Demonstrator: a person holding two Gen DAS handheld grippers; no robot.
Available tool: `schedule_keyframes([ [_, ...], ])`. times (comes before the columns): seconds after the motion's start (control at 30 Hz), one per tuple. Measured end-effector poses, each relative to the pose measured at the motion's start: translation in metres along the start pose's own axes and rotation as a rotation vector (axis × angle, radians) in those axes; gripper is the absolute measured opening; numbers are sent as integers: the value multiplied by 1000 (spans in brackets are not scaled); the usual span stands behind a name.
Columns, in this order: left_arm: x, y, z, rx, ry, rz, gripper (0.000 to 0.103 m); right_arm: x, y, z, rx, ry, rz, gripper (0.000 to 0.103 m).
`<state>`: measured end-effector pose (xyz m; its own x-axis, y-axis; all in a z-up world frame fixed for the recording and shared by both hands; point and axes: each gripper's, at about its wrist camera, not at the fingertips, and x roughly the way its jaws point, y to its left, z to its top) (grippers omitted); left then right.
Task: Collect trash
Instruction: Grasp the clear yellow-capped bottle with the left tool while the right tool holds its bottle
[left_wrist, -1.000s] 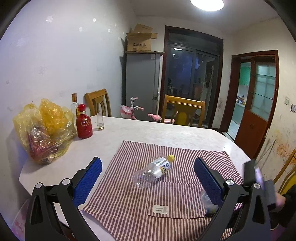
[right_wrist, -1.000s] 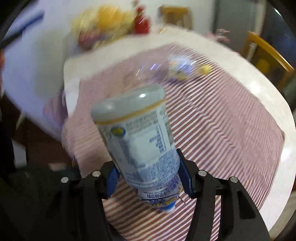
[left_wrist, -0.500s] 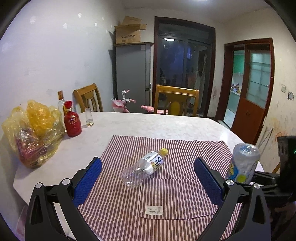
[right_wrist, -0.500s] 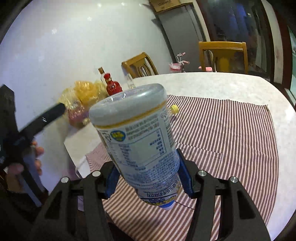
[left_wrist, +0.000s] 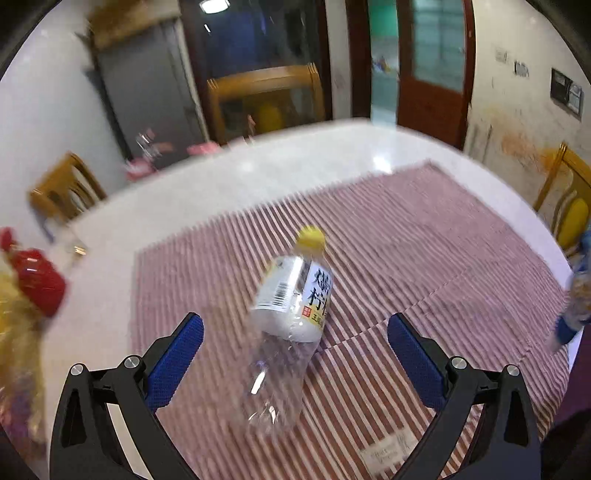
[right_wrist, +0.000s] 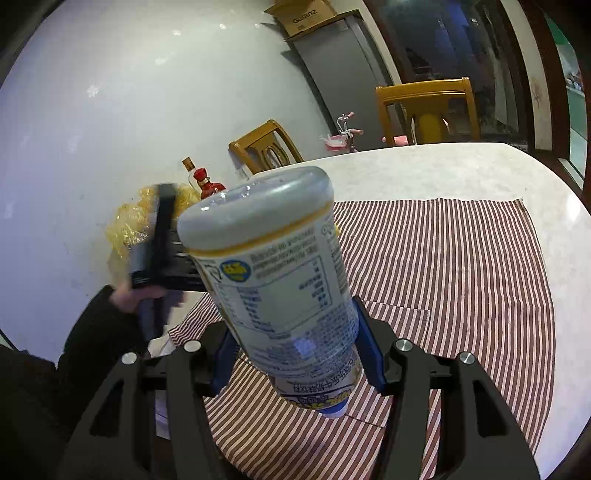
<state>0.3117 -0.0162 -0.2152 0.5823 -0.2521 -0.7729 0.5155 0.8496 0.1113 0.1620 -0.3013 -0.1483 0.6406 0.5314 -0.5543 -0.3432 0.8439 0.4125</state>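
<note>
- The clear, empty plastic bottle with a yellow cap and white label (left_wrist: 291, 306) lies on its side on the red-and-white striped cloth (left_wrist: 424, 251), roughly at the cloth's middle.
- Its long axis runs away from the left wrist camera: the crumpled clear base points toward the camera, the cap away, leaning slightly right.
- The left gripper (left_wrist: 295, 354) is spread wide, its blue pads (left_wrist: 177, 354) standing either side of the bottle's base and apart from it; it holds nothing.
- Because the bottle lies lengthwise between the jaws, I judge a closing grip would take it across its width, near the base or the label.
- The left gripper is plainly the nearer one; the view is motion-blurred, so fine contact cannot be told.
- The right gripper (right_wrist: 295, 363) is clamped on a second, white-labelled plastic bottle (right_wrist: 273, 273), held cap-down with its base toward the camera, above the cloth's near edge.
- The cloth covers part of a pale round table (right_wrist: 443, 166); a yellow plastic bag (right_wrist: 125, 229) and a red bottle (right_wrist: 208, 184) sit at its far left.
</note>
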Motion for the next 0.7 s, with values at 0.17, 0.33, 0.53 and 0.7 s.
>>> schedule_keyframes([
  [0.17,59,5,2,10,128,16,97,-1,-5,1,15,-10,7,56],
  [0.33,86,5,4,14,181,26,97,4,-8,2,19,-4,10,56],
  [0.53,92,8,-7,0,258,20,96,3,-5,4,21,-18,26,56],
  [0.7,87,8,-4,-7,228,-32,71,5,-3,4,19,-17,34,56],
])
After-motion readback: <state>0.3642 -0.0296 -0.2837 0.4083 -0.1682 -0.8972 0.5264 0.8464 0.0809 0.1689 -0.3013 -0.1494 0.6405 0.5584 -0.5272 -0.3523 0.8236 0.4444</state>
